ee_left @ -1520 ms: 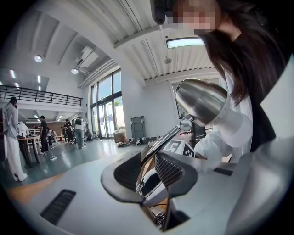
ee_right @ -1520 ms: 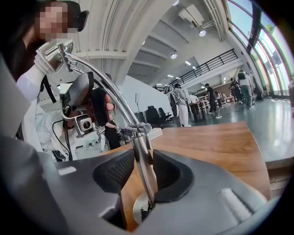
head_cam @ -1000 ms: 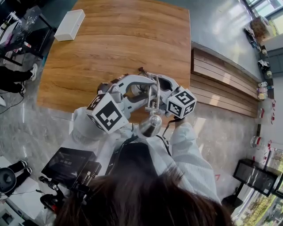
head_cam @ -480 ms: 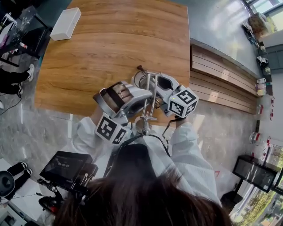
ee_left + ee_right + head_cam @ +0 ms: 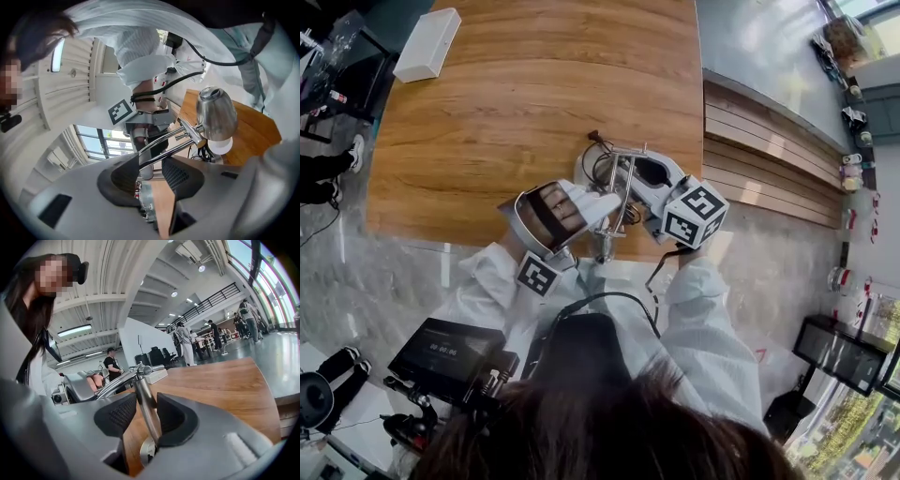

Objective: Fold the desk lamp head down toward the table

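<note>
**Position.** The lamp [image 5: 622, 192] is standing on the table [image 5: 534, 103] close to the near edge, toward the right corner, between the two grippers. Its head [image 5: 214, 112] is hanging low, with the bulb [image 5: 220, 145] facing the wood.

**Grip state.** The right gripper [image 5: 144, 416] is clamping the upright post [image 5: 146, 408] just above the round base [image 5: 145, 453], and both pads [image 5: 117, 416] are bearing on the tube. The left gripper [image 5: 150, 174] is straddling the twin-rod arm [image 5: 168, 151] behind the head. Its jaws are opening, the rods are lying between them, and a gap is showing below the rods.

**Handling.** The lamp is probably behaving as a stiff, light metal frame that pivots only at its joints. The polished chrome is likely giving the pads little friction, so a grip across both rods looks safer than one on the rounded shade. The bulb looks fragile and is best left untouched. Holding the post low is likely what is stopping the small base from tipping or sliding.

**Clearance.** The near edge is the tightest limit, since the head is sitting at or just past it, next to the person's sleeves. A cord [image 5: 199, 151] is looping beside the base and could snag the arm. Open wood is lying beyond the lamp, and a white box [image 5: 427, 47] is sitting well apart at the far left corner.
</note>
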### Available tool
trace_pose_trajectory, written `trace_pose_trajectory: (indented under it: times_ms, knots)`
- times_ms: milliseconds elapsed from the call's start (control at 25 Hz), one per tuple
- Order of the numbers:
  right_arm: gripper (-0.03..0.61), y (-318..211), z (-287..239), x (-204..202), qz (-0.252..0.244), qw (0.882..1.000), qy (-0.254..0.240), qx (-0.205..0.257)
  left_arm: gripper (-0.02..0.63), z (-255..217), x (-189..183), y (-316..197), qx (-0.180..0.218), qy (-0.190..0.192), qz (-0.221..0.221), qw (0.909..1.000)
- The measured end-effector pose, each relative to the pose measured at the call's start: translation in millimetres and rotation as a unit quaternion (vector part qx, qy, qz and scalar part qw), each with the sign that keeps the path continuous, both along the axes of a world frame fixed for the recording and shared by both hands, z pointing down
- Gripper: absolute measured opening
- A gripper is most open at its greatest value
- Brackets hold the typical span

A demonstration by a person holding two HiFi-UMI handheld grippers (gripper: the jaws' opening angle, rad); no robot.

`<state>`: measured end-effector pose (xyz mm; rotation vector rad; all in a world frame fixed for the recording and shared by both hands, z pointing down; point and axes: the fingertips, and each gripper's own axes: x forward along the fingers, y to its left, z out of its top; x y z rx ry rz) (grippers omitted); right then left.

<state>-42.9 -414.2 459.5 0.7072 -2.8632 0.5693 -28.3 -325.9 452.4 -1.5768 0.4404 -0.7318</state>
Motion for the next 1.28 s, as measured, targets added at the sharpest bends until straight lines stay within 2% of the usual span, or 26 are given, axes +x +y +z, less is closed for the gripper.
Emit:
trace_pose_trajectory:
  times_ms: [360, 520, 600, 640, 680, 760, 840, 920, 1000, 1080, 1160, 1240, 1280]
  knots:
    - [0.135, 5.0, -11.3, 2.5, 0.011, 1.0, -0.025, -0.007, 0.143, -12.1, 1.7, 3.8, 0.053, 0.03, 0.006, 0.9981]
    - [0.143, 1.2, -1.1, 0.8, 0.028, 0.999, -0.034, -0.019, 0.143, -4.9, -1.7, 1.2, 0.068, 0.06, -0.005, 0.9959]
    - [0.144, 0.9, 2.0, 1.7, 0.034, 0.999, -0.034, -0.022, 0.142, -4.3, -5.0, -1.3, 0.036, 0.095, -0.021, 0.9946]
    - [0.144, 0.2, 4.0, 2.2, 0.036, 0.999, -0.033, -0.023, 0.187, -5.6, -9.1, -4.5, 0.003, 0.13, -0.035, 0.9909]
    - [0.144, -0.6, 6.5, 2.7, 0.037, 0.999, -0.03, -0.024, 0.246, -7.8, -14.7, -8.1, -0.032, 0.168, -0.053, 0.9839]
    - [0.144, -2.0, 11.7, 3.7, 0.038, 0.999, -0.026, -0.027, 0.25, -10.1, -25.2, -13.3, -0.091, 0.221, -0.089, 0.967]
    - [0.144, -2.2, 15.2, 4.5, 0.041, 0.998, -0.022, -0.029, 0.249, -7.0, -31.6, -16.9, -0.15, 0.244, -0.115, 0.9511]
    - [0.144, -0.9, 16.0, 6.7, 0.05, 0.998, -0.017, -0.029, 0.249, -7.5, -39.2, -22.8, -0.215, 0.279, -0.135, 0.9261]
    - [0.127, 2.0, 12.4, 13.4, 0.065, 0.997, -0.014, -0.024, 0.249, -14.3, -49.9, -29.6, -0.278, 0.328, -0.154, 0.8898]
    - [0.107, 6.9, 5.0, 24.7, 0.081, 0.997, -0.005, -0.011, 0.249, -22.3, -57.6, -33.3, -0.343, 0.37, -0.17, 0.8464]
    - [0.084, 14.0, -4.6, 35.5, 0.092, 0.996, 0.018, 0.011, 0.247, -32.4, -59.4, -35.2, -0.406, 0.413, -0.179, 0.7953]
    - [0.064, 20.2, -17.3, 41.1, 0.101, 0.994, 0.039, 0.033, 0.237, -47.1, -59.2, -38.6, -0.449, 0.457, -0.183, 0.7456]
    - [0.055, 22.3, -25.6, 41.9, 0.107, 0.992, 0.041, 0.044, 0.228, -55.0, -59.5, -41.7, -0.459, 0.473, -0.188, 0.728]
